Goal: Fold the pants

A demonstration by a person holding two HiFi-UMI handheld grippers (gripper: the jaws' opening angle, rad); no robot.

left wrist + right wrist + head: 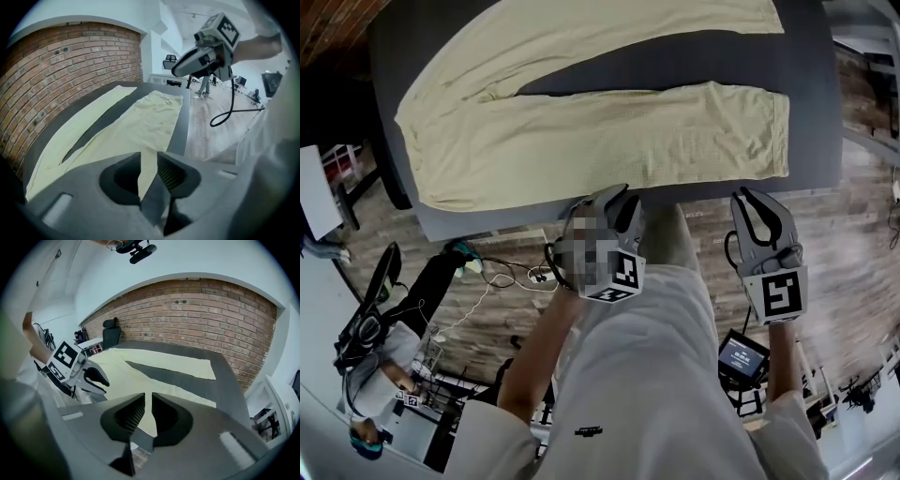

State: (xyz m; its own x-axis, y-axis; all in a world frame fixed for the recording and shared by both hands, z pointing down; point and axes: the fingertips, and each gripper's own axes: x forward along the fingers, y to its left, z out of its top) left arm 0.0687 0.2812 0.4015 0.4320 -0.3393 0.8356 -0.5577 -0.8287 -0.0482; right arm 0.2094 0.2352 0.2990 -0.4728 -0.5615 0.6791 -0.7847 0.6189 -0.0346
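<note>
Pale yellow pants [581,131] lie flat on a dark grey table [811,94], waist at the left and the two legs spread apart toward the right. My left gripper [614,192] hovers at the table's near edge, just short of the near leg's hem side, its jaws open and empty. The right gripper [759,199] hangs off the near edge below the near leg's cuff, with a narrow gap between its jaws and nothing in it. In the left gripper view the pants [145,122] stretch ahead past the jaws [149,161]. In the right gripper view the pants [122,371] lie beyond the jaws [148,404].
A brick wall [211,319] runs along the table's far side. Wood floor [862,262] lies below the near edge, with cables [502,277] at the left and a small screen [741,356] at the right. The wearer's white garment [656,375] fills the lower middle.
</note>
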